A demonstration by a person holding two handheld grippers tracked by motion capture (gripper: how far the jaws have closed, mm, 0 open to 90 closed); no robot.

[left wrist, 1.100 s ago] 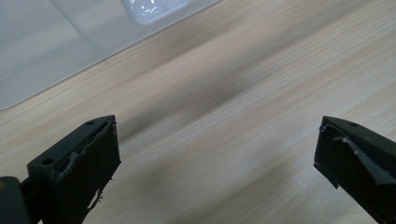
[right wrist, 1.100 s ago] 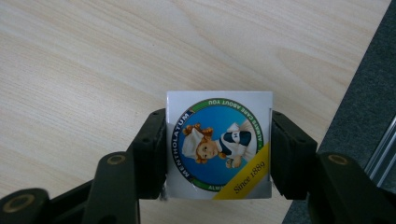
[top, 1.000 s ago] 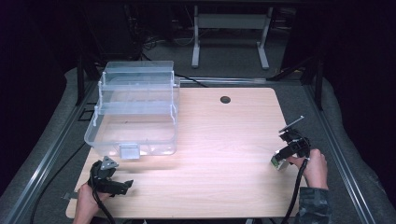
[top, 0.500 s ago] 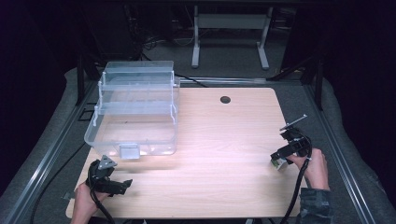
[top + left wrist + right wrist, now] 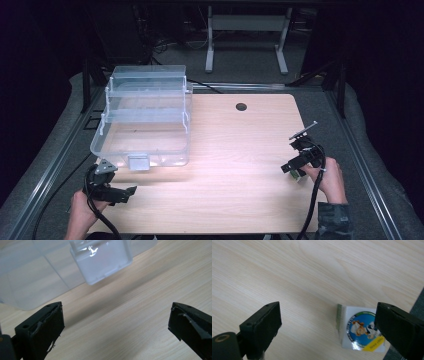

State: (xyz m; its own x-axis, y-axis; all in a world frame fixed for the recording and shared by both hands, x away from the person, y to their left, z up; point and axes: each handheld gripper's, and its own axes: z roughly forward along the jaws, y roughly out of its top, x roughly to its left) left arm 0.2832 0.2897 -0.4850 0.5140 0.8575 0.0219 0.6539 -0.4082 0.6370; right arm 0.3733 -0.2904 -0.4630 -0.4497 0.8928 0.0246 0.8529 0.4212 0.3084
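We see a light wooden table [image 5: 235, 150] with a small round dark hole [image 5: 241, 106] near its far edge. A clear plastic organiser box [image 5: 145, 120] with stacked tiers stands on the table, to the left of the hole and nearer to us; its front latch [image 5: 101, 258] hangs down close above the wood. A small white packet [image 5: 359, 331] with a blue and yellow round label lies flat on the table, well apart from the box, at the right edge.
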